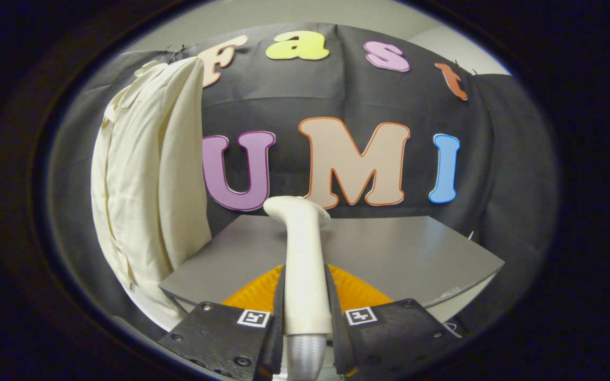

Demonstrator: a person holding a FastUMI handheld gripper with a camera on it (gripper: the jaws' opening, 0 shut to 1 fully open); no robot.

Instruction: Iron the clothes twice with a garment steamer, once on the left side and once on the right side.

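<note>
Our tongs (305, 328) grip the steamer (305, 264) upright above the bench (400, 254); we judge the first pass next, requiring a swing left to the shirt (146, 180).

Even, soft overhead light falls across the booth, leaving the cream shirt (149, 174) brightly lit with shallow fold shadows and a dull sheen on the grey surface (389, 248), while fisheye distortion bows straight edges outward and the hand-held gripper (305, 323) blurs slightly close to the lens.
</note>
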